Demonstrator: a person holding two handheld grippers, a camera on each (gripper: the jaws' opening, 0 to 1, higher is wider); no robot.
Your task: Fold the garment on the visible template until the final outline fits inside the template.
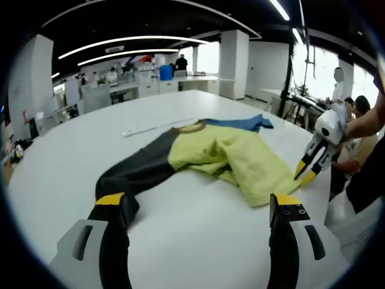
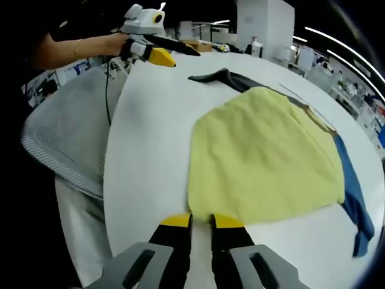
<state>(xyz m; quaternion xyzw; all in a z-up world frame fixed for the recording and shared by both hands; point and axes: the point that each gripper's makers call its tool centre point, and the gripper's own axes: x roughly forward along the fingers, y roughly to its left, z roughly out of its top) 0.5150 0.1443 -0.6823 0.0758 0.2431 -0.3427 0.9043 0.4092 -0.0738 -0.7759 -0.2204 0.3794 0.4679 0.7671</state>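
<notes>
- Garment [image 2: 264, 156] lies spread on the white tabletop [image 2: 150, 138]. Our right tongs [image 2: 201, 221] sit at its near yellow hem, jaws almost together with only a thin gap between the yellow tips. We cannot tell whether any cloth is pinched there, since the hem edge sits just beyond the tips.
- Left tongs [image 1: 201, 203] stand wide open with nothing between them. The left jaw tip is at or just over the end of the dark sleeve [image 1: 135, 171]; we cannot tell if it touches.
- In the right gripper view the left tongs [image 2: 157, 55] hover near the table edge, close to that dark sleeve's end.
- Yellow body is rumpled in the left gripper view, with a fold of cloth bunched at the middle. The blue sleeve [image 1: 243, 123] trails out on the far side, and the dark sleeve stretches the other way.
- We judge folding as barely begun: both sleeves are out, and the outline is wide.
- We can make out no template outline on the tabletop. A pale strip [image 1: 156, 125] lies beyond the collar.
- Left to do: bring both sleeves in, fold the body, and check the fit.
</notes>
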